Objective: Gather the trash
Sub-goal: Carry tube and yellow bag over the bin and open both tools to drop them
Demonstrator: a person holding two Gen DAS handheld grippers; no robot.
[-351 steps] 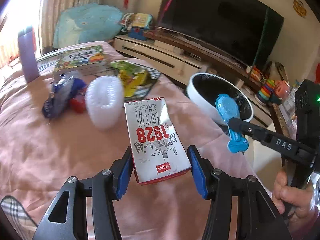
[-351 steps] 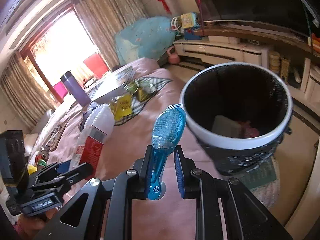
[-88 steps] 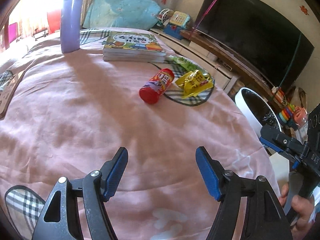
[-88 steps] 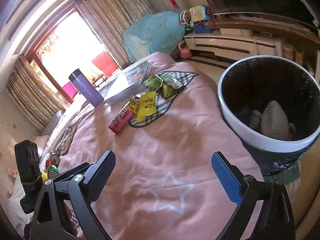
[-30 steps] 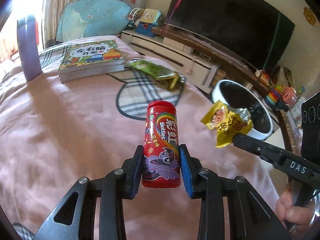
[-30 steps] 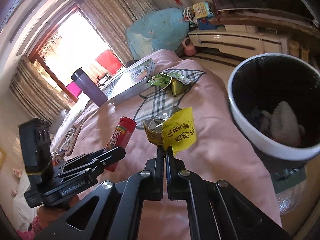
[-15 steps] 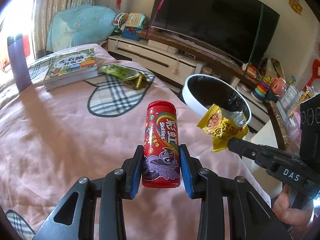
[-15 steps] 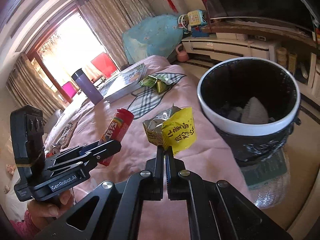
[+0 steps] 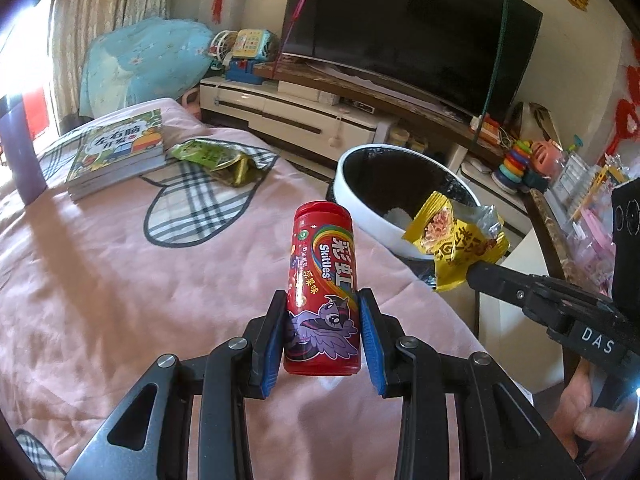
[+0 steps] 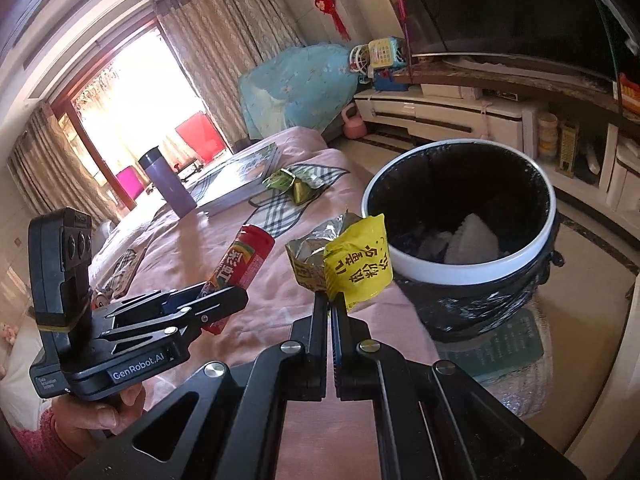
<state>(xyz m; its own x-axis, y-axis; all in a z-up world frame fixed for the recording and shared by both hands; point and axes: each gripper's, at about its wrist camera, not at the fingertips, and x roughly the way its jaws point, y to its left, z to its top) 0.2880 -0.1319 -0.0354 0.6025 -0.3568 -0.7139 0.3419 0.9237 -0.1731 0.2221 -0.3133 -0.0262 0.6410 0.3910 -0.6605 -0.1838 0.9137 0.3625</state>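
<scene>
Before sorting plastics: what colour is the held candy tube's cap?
Red candy tube cap, clearest in left wrist view.

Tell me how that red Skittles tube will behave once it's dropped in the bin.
The red cylindrical plastic Skittles tube looks rigid, undented between the left claw pads. Being round, it would probably roll when landing sideways in the white-rimmed black bin.

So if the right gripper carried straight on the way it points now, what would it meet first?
Probably the trash bin. The right gripper, shut on the yellow snack wrapper, points just left of the bin's near rim, above the pink bedspread. Nothing else shows in that line, though fisheye depth is uncertain.
</scene>
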